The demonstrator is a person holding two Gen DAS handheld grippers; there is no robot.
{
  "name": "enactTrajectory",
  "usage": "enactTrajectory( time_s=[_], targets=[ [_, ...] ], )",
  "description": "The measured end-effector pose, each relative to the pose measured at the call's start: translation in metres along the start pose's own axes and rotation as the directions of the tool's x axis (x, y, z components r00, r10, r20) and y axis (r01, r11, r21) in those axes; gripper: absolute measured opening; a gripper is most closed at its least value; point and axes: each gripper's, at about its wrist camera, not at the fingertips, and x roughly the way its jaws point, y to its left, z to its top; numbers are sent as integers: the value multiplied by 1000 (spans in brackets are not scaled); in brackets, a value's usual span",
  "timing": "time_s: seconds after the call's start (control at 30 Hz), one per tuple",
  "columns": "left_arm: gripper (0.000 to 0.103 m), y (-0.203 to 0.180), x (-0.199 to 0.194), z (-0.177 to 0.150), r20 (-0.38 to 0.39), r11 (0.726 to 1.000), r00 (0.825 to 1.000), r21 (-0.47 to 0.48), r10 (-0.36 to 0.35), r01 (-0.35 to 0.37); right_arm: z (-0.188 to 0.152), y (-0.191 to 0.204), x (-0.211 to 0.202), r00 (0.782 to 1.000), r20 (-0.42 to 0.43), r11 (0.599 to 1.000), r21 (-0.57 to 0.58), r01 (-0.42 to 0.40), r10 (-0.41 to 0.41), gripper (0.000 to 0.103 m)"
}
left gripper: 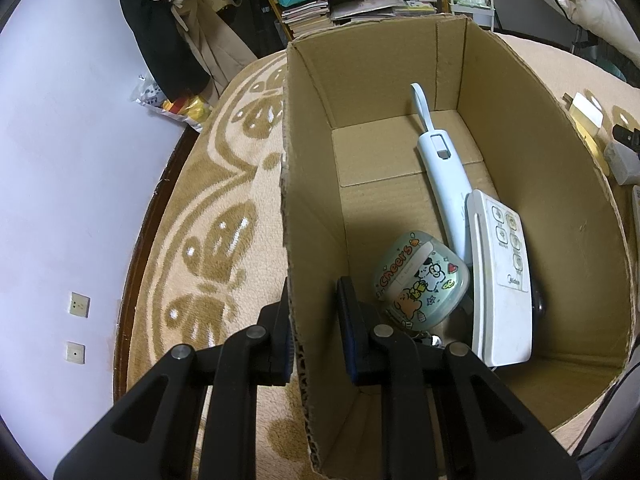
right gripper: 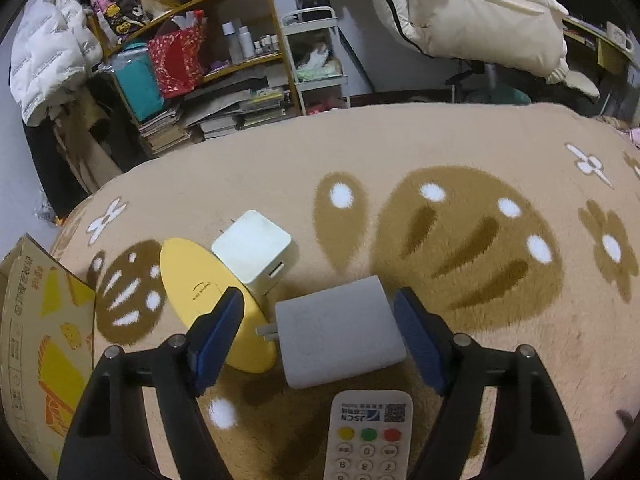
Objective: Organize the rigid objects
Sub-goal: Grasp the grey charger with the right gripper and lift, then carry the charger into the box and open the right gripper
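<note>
Our left gripper [left gripper: 314, 330] pinched the cardboard box [left gripper: 560, 184] wall; our right gripper [right gripper: 320, 340] stood open astride the grey charger [right gripper: 340, 332] on the rug [right gripper: 480, 152]. Closing might nudge the adjacent yellow disc [right gripper: 192, 280] or snag the prongs.

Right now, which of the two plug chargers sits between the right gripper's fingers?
The grey charger, lying flat with prongs pointing left. The white cube charger sits farther back, beside the yellow oval.
</note>
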Motion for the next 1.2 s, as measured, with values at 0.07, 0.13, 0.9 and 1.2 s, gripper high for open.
enactTrajectory(
  time_s=[0.07, 0.13, 0.9, 1.2],
  targets=[
    [19, 0, 0, 0, 0, 1000, 1000, 0, 0, 0, -1, -3, 2, 1000, -9, 1000, 13, 7, -7, 82],
    [19, 0, 0, 0, 0, 1000, 1000, -1, 0, 0, -1, -8, 4, 1000, -21, 1000, 22, -2, 2, 81],
    [19, 3, 0, 1, 0, 1000, 1000, 0, -2, 2, 8, 57, -44, 984, 77, 980, -128, -152, 163, 68],
    [19, 3, 0, 0, 0, 1000, 1000, -2, -5, 5, 0, 122, -87, 918, 87, 898, -262, -354, 387, 68]
  ],
)
